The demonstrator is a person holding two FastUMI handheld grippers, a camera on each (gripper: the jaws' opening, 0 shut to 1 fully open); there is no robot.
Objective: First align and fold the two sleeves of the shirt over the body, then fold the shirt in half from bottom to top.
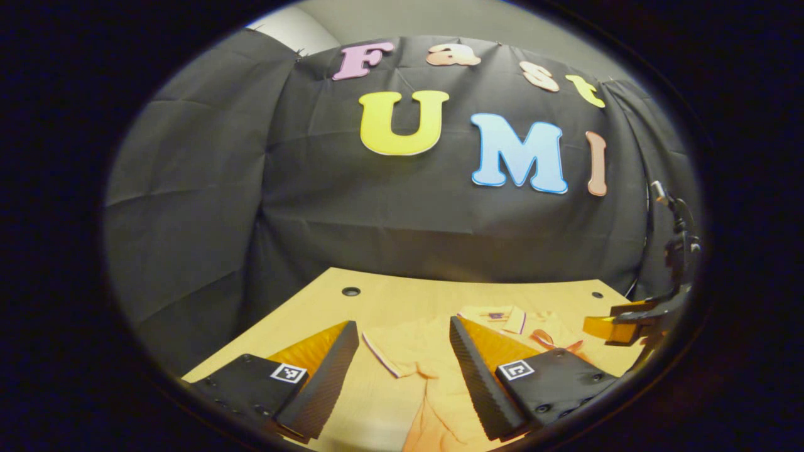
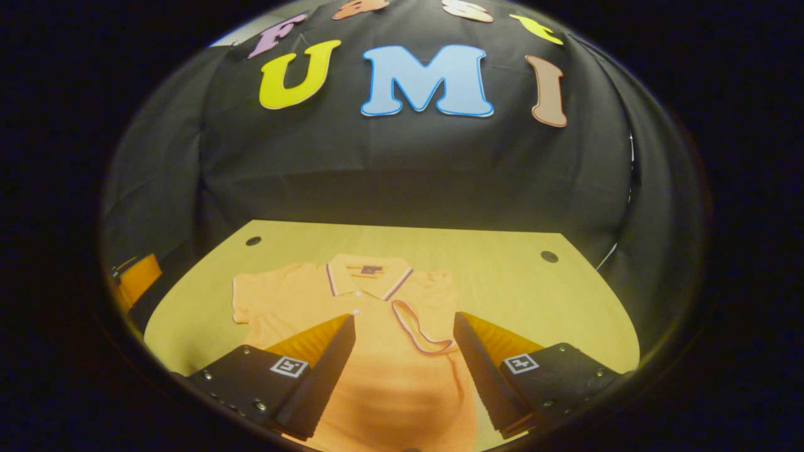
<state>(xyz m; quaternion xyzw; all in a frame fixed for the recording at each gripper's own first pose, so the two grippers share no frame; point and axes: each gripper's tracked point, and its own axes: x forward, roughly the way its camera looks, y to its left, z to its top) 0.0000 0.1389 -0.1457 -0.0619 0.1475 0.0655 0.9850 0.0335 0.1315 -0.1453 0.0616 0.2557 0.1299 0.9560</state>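
So your left claw [image 1: 402, 358] was hanging wide open over the orange shirt [image 2: 389, 351], right claw [image 2: 405, 351] spread open too, one sleeve [image 2: 418, 329] folded across the body, other sleeve [image 2: 254, 300] flat on the counter [image 2: 502, 276].

Wooden table [image 2: 502, 276] with dark holes [image 2: 549, 256] near far corners; black cloth wall [image 2: 402, 169] behind.

No readable text; shirt [image 2: 377, 326] collar label too small to read.
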